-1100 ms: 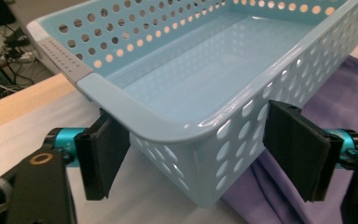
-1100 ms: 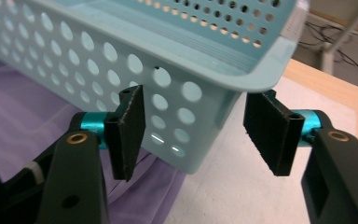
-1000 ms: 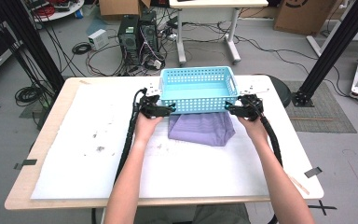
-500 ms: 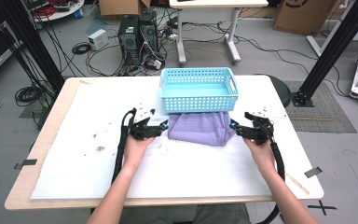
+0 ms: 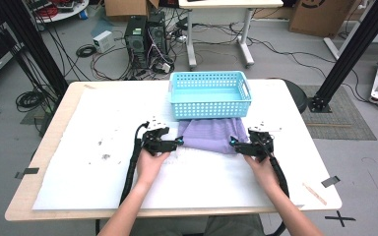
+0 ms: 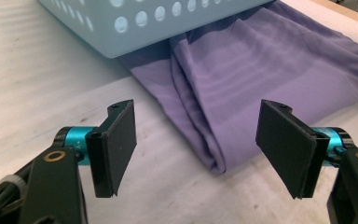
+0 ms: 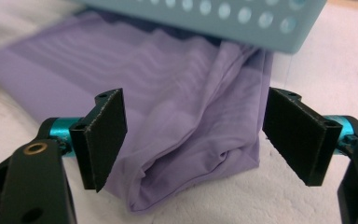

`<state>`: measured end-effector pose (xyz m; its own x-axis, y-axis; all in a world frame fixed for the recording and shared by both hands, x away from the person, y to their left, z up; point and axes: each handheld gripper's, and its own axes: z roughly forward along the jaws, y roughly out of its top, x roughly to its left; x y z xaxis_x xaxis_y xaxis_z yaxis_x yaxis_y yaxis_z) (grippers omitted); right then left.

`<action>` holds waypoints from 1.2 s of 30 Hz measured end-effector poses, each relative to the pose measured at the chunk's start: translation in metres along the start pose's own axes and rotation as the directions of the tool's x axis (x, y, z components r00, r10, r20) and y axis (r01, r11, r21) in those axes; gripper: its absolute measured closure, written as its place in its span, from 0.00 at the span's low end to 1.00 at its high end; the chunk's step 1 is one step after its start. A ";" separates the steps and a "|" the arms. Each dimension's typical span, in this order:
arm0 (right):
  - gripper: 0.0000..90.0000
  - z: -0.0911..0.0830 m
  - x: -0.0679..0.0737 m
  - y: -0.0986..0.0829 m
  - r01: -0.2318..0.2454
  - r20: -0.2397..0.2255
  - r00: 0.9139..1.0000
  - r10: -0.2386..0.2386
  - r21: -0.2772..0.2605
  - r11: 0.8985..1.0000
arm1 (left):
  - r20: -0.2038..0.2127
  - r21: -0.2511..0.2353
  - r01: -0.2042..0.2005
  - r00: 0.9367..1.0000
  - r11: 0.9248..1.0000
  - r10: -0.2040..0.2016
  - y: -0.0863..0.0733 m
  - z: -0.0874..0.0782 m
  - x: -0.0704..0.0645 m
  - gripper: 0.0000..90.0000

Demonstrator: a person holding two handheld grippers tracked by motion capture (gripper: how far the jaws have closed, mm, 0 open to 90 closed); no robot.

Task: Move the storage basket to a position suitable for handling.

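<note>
Nearest the person, the left gripper (image 5: 173, 144) and right gripper (image 5: 236, 144) rest on the white table cover (image 5: 78, 167), each with jaws spread wide and empty, one at either near corner of the purple cloth (image 5: 210, 136). The cloth lies flat, its long axis running left to right, its far edge tucked under the blue perforated basket (image 5: 210, 95) beyond.

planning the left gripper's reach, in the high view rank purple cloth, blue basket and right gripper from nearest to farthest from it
1. purple cloth, just to the right of the left gripper
2. blue basket, beyond the cloth, toward the table's far edge
3. right gripper, across the cloth at its right corner
</note>
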<state>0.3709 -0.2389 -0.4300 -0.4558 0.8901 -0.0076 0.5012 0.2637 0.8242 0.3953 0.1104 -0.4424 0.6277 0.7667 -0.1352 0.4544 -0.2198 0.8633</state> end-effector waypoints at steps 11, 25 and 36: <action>0.34 0.021 -0.016 -0.005 -0.078 0.010 0.997 0.078 0.224 0.971 | -0.082 0.192 0.027 0.997 0.981 -0.011 0.009 0.030 -0.016 0.41; 0.92 0.017 -0.012 -0.006 -0.015 -0.100 0.994 0.037 0.208 0.978 | 0.038 0.180 0.018 0.999 0.984 -0.025 0.006 0.028 -0.018 0.94; 0.94 -0.002 -0.009 -0.018 0.024 -0.158 0.987 0.011 0.216 0.976 | 0.159 0.209 0.019 0.986 0.978 -0.053 -0.011 0.002 -0.030 0.94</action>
<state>0.3645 -0.2520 -0.4438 -0.5609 0.8229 0.0906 0.6370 0.3590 0.6821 0.3723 0.0886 -0.4487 0.6952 0.6717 -0.2562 0.5883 -0.3268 0.7396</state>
